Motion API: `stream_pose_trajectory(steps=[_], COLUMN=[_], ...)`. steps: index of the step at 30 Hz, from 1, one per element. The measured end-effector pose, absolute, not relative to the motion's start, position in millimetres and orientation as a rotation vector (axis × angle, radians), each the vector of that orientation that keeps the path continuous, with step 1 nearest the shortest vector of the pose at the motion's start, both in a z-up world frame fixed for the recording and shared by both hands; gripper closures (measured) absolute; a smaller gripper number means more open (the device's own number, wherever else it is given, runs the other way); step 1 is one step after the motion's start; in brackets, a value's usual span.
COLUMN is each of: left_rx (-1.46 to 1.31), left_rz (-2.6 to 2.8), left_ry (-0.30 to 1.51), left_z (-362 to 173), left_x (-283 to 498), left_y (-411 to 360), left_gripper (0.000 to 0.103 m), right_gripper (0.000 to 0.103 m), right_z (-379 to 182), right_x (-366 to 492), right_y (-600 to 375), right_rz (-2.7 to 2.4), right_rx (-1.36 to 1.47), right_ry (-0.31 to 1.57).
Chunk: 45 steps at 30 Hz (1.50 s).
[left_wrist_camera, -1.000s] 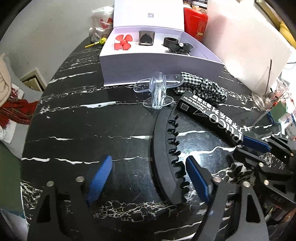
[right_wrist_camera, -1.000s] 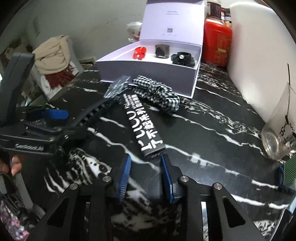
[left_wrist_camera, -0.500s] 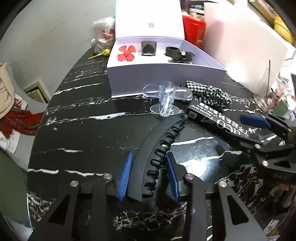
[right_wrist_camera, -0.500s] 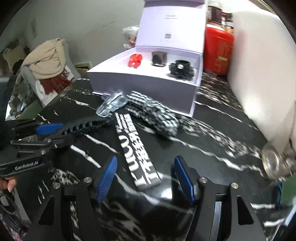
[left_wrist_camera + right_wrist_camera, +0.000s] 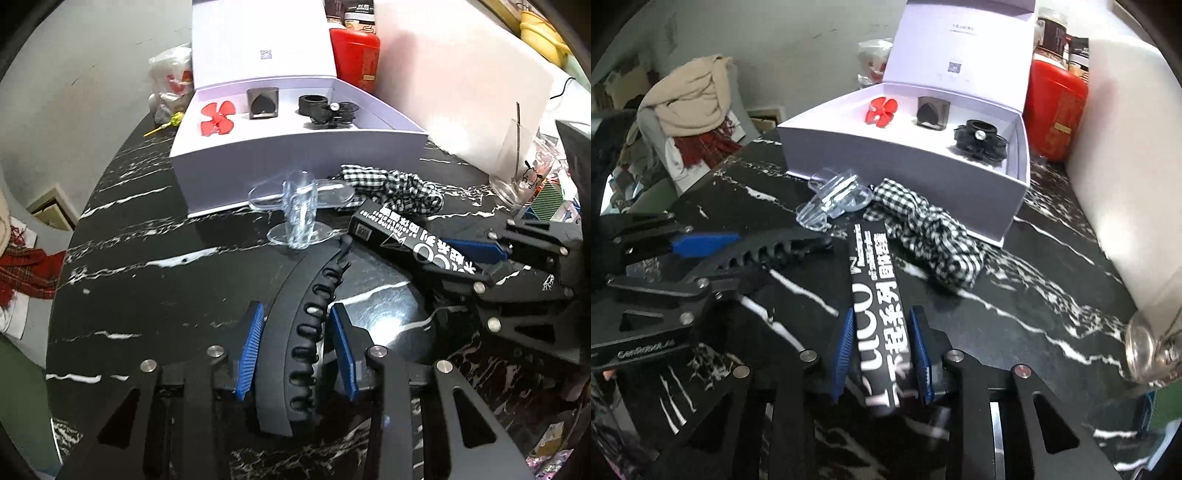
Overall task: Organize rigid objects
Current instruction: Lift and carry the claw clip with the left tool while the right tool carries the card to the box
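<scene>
On the black marble table (image 5: 122, 258) the left gripper (image 5: 297, 347) is clamped on the curved black hair clip (image 5: 295, 332), while at its three o'clock the right gripper (image 5: 882, 350) is closing its jaws, pads pressing the long black carton (image 5: 877, 295), with the open white box (image 5: 295, 158) at twelve o'clock

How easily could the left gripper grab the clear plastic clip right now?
Probably not yet. The left gripper is shut on the black hair clip, so its jaws are full. The clear plastic clip stands just beyond its far tip, with nothing else between.
</scene>
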State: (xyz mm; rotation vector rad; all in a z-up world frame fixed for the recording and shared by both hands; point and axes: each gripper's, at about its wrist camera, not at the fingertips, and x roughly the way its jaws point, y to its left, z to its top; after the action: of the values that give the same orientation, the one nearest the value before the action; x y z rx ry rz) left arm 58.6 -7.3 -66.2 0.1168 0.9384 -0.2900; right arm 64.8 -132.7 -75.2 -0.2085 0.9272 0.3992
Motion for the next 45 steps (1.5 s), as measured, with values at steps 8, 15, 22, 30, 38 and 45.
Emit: stream_pose_trajectory(steps=[8,15,22,30,38,45], left_rx=[0.136,0.138,0.106,0.079,0.061,0.061], left_rz=[-0.328,-0.337,-0.303,-0.322,-0.332,-0.332], left_ry=[0.924,0.919,0.919,0.917,0.910,0.892], left_z=[-67,-69,-68,-66,-54,-44], left_x=[58,61,61,58,48,43], left_y=[-16,-22,-20,-17,-16,-14], left_gripper=[0.061,0.044,0.053,0.074,0.074,0.074], right_gripper=[0.073,0.064,0.057,0.078,0.078,0.078], right_z=[-73,-74,-76,-74,-64,-59], right_x=[46,54,68,66,57,45], right_y=[-147,-145,-135,-136,-144,-144], right_rz=[0.381,0.383,0.410,0.401,0.381,0.386], right_rx=[-0.170,-0.166,-0.179,-0.168,-0.141,-0.121], right_ry=[0.952,0.945,0.946,0.931,0.918,0.914])
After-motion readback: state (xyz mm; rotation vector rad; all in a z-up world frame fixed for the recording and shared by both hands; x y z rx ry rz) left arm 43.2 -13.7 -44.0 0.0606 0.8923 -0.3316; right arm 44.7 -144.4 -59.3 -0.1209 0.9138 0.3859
